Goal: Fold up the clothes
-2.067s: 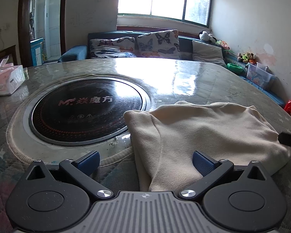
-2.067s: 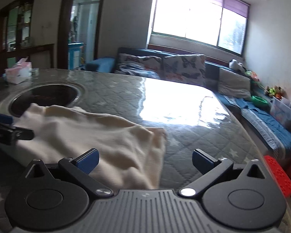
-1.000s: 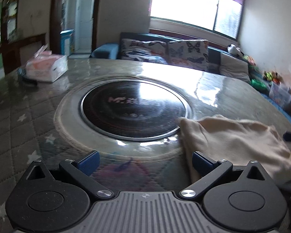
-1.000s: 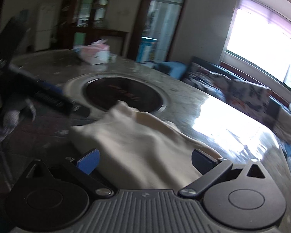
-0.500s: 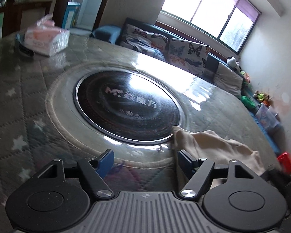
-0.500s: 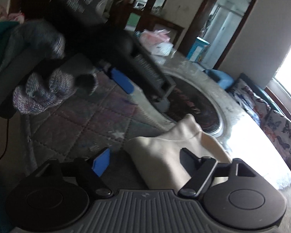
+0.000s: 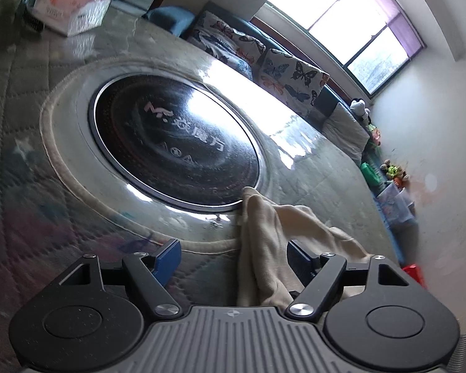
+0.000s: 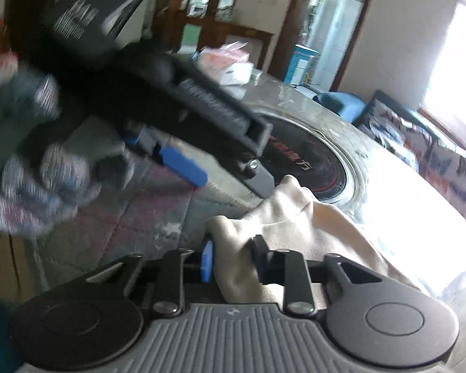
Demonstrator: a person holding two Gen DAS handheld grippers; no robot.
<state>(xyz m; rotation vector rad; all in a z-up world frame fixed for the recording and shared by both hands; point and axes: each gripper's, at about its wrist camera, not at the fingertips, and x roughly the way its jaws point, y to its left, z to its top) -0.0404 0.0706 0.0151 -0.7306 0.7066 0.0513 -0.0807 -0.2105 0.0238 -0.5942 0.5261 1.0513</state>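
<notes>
A cream garment (image 7: 264, 236) lies crumpled on the quilted, glass-topped table (image 7: 21, 143), its tip touching the rim of the black hob (image 7: 177, 143). My left gripper (image 7: 233, 261) straddles the garment's near edge. Its jaws are opening, the cloth lies nearer the right finger, and the pads do not press on it. In the right wrist view my right gripper (image 8: 233, 259) is closing, with a bunched corner of the garment (image 8: 295, 217) pinched between its pads. There the left gripper (image 8: 223, 174) hangs just beyond that corner, held by a gloved hand (image 8: 31, 186).
A tissue box (image 7: 71, 12) stands at the table's far left. A sofa with butterfly cushions (image 7: 264, 59) runs behind the table under the window. Toys and a clear bin (image 7: 394, 199) sit by the right wall, with a red stool (image 7: 414, 275) below.
My right gripper swung to the garment's left corner and its jaws came together on the cloth. The left gripper rolled, tilting its view, and narrowed around the garment's edge.
</notes>
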